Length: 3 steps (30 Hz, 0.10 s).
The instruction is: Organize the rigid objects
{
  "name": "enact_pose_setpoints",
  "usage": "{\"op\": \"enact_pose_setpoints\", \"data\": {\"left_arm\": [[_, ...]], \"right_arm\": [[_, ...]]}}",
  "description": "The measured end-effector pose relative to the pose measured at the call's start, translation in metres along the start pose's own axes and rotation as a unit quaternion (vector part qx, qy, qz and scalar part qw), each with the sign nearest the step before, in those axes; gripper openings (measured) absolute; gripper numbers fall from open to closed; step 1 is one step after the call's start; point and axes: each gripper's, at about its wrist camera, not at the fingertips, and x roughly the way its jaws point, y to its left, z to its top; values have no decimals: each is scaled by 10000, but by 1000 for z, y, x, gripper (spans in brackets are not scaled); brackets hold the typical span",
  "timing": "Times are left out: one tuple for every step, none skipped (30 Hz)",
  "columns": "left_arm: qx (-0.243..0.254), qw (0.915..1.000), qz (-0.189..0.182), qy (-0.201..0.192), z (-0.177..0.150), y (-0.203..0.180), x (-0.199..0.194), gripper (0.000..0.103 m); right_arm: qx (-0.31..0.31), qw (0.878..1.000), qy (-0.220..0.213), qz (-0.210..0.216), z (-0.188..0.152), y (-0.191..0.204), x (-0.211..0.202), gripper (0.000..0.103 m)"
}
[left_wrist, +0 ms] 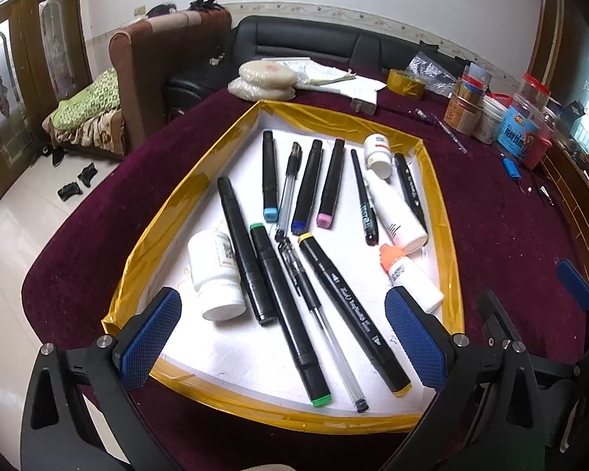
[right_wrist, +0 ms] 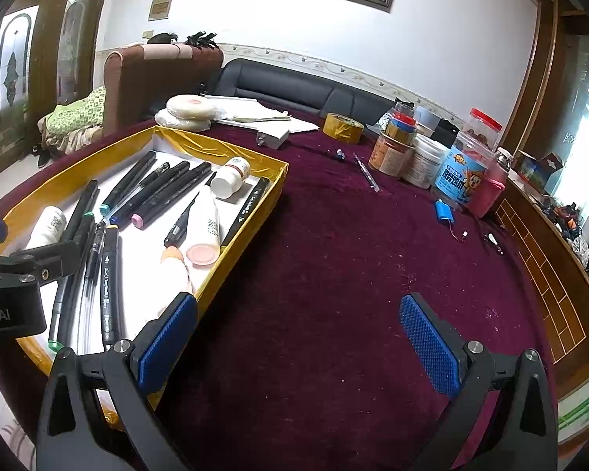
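Left wrist view: left gripper (left_wrist: 282,337) spread wide, nothing held, hovering over the near end of the gold-edged tray (left_wrist: 133,251). Between its blue pads (left_wrist: 149,337) lie the green-capped marker (left_wrist: 290,314), a clear gel pen (left_wrist: 326,333) and the yellow-capped marker (left_wrist: 353,314), all slanted and close-packed, the pen touching or nearly touching the green one. Just left of them: a plain black marker (left_wrist: 241,251) against a white pill bottle (left_wrist: 214,274) on its side. Right pad sits near the orange-tipped glue bottle (left_wrist: 412,274). Further back a neater row: blue-capped marker (left_wrist: 270,172), second gel pen (left_wrist: 288,188), dark-blue-capped marker (left_wrist: 306,188), pink-capped marker (left_wrist: 330,184), then a thin black pen (left_wrist: 363,196), a long white bottle (left_wrist: 394,208), a small white bottle (left_wrist: 379,153) and one more marker (left_wrist: 410,188) along the right wall.

Right wrist view: right gripper (right_wrist: 298,341) also wide open and empty, over the bare maroon tablecloth (right_wrist: 333,255) just beside the tray's right edge. Jars (right_wrist: 463,172) and a tape roll (right_wrist: 343,127) sit well apart at the table's far side.

Step, judged: start of sorting, nothing picked yet; all items are in the tray. Next move probably calls for lowering the left gripper onto one near marker, pads across the barrel, without catching its neighbour.
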Motion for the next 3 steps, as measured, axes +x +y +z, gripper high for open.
{"op": "enact_pose_setpoints", "data": {"left_arm": [[32, 10000, -4, -44, 0, -1, -2, 103], [40, 10000, -18, -55, 1, -1, -2, 103], [38, 10000, -48, -59, 3, -2, -4, 103]], "right_arm": [[4, 10000, -4, 0, 0, -1, 0, 102], [30, 10000, -6, 7, 1, -3, 0, 102], [61, 10000, 0, 18, 1, -5, 0, 102]]}}
